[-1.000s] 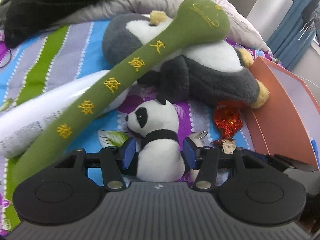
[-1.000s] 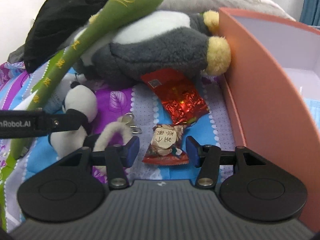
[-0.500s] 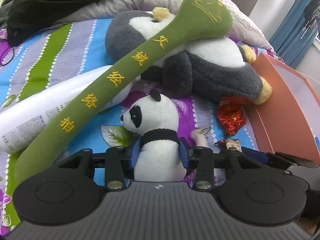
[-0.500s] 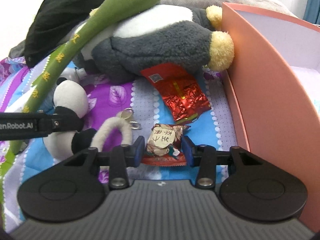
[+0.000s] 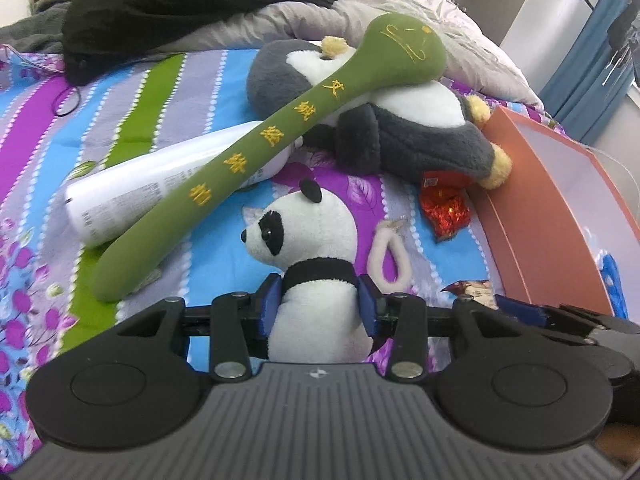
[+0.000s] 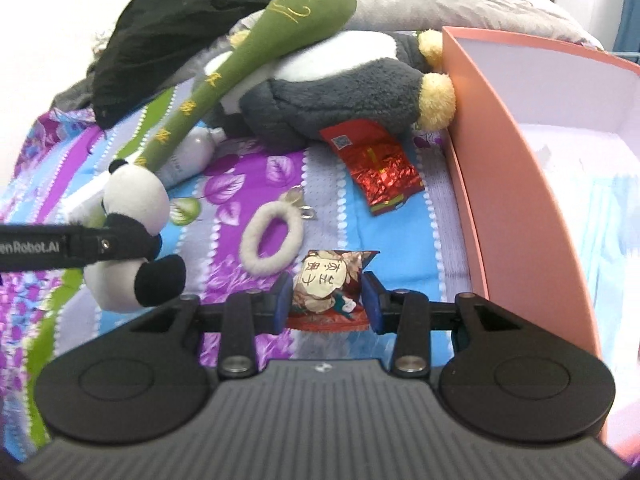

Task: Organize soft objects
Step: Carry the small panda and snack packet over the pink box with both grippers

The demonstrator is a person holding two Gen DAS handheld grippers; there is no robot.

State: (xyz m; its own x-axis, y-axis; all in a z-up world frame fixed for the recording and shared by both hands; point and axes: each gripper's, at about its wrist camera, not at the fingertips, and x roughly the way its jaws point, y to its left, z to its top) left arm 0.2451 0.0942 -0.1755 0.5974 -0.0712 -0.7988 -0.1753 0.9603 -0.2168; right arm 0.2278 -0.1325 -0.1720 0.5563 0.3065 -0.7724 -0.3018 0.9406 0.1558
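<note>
Since the earlier frame, the left gripper (image 5: pixel 319 307) has raised the pinched small panda (image 5: pixel 310 240); the right gripper (image 6: pixel 326 301) now pinches the snack packet (image 6: pixel 326 290).

"enRobot.AI", cut off at the frame edge, on the left gripper's arm (image 6: pixel 76 246). Yellow Chinese characters on green plush stick (image 5: pixel 256 148), candy wrapper (image 6: pixel 322 280); QR code on red packet (image 6: pixel 374 160).

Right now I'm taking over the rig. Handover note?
Left gripper: shut on the small panda plush, at its neck.
Right gripper: shut on the snack packet.
On the bedspread: big grey plush with the green plush stick across it, white fuzzy loop, red foil packet.
Orange box at right.
Nothing visibly boxed yet.
Left: all the soft items.
</note>
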